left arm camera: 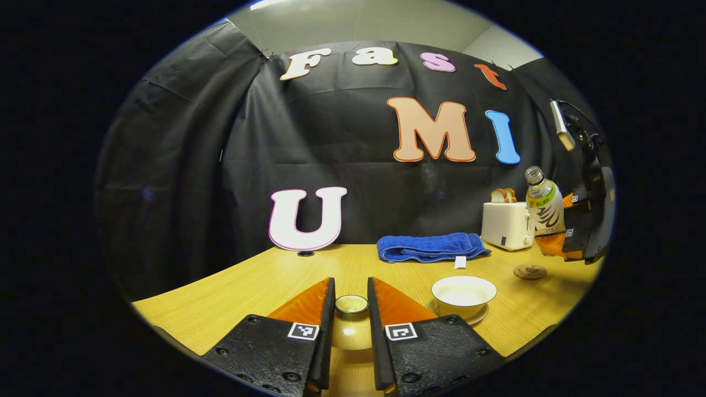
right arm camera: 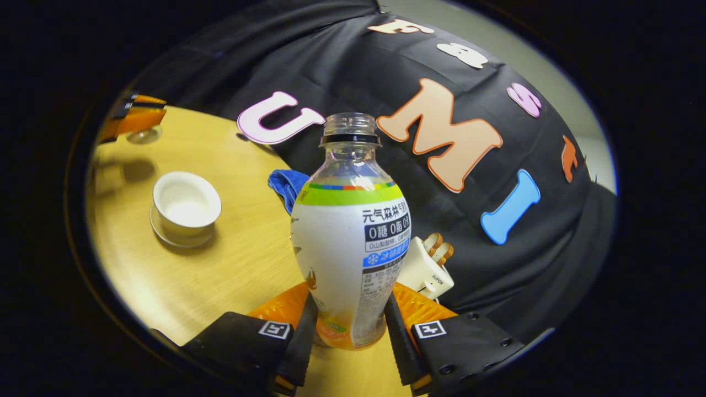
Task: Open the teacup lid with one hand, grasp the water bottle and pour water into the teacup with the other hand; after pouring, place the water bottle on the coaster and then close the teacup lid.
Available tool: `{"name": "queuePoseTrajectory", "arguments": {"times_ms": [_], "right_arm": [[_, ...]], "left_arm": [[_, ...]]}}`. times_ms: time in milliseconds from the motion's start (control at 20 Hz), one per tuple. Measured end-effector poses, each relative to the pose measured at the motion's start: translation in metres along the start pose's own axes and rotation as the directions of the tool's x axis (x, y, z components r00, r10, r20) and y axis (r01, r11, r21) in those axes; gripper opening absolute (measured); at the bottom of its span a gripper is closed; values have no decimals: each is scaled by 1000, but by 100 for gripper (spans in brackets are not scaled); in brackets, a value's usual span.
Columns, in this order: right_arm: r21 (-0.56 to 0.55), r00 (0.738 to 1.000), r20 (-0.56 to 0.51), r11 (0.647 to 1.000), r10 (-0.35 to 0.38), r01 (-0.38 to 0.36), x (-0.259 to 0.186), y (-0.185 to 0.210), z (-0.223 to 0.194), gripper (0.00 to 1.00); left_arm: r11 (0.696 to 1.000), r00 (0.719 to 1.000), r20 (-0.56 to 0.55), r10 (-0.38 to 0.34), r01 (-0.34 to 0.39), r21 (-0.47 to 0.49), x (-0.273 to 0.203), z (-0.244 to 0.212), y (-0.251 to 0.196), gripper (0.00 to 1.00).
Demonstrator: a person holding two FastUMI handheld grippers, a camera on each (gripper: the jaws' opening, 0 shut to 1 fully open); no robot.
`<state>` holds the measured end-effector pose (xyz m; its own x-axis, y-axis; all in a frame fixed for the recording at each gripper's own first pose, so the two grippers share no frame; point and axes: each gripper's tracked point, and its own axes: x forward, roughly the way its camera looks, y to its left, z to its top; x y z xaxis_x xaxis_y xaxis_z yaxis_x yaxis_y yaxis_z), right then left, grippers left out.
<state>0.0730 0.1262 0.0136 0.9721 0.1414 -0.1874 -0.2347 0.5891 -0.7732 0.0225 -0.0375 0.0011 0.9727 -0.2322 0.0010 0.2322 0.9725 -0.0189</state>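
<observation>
My left gripper (left arm camera: 351, 283) is shut on the teacup lid (left arm camera: 351, 331), gripping it at its round knob. The white teacup (left arm camera: 463, 294) stands uncovered on its saucer just right of that gripper. Farther right, the clear water bottle (left arm camera: 545, 212) has no cap and hangs upright behind the round brown coaster (left arm camera: 530, 271), held by my right gripper (left arm camera: 576, 237). In the right gripper view, that gripper (right arm camera: 348, 302) is shut on the bottle (right arm camera: 350, 237) low on its body. The teacup (right arm camera: 186, 207) sits to the left, and the left gripper (right arm camera: 135, 118) holds the lid (right arm camera: 144, 134) beyond it.
A folded blue towel (left arm camera: 433, 247) lies at the back of the wooden table (left arm camera: 248, 281). A white toaster (left arm camera: 506, 225) with bread slices stands to its right, close behind the bottle. The table's front edge runs near both grippers.
</observation>
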Motion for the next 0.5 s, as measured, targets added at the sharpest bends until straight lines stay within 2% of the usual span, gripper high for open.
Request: {"name": "queuePoseTrajectory", "arguments": {"times_ms": [100,250,500], "right_arm": [[-115,999,19,993,-35,37,3,-5,8,66],[-262,996,52,962,-66,78,4,-2,18,65],[-490,986,135,858,-99,153,5,5,32,65]], "left_arm": [[1000,1000,-1,0,0,0,1,0,0,29],[1000,1000,0,0,0,0,0,0,1,29],[1000,1000,-1,0,0,0,0,1,1,29]]}}
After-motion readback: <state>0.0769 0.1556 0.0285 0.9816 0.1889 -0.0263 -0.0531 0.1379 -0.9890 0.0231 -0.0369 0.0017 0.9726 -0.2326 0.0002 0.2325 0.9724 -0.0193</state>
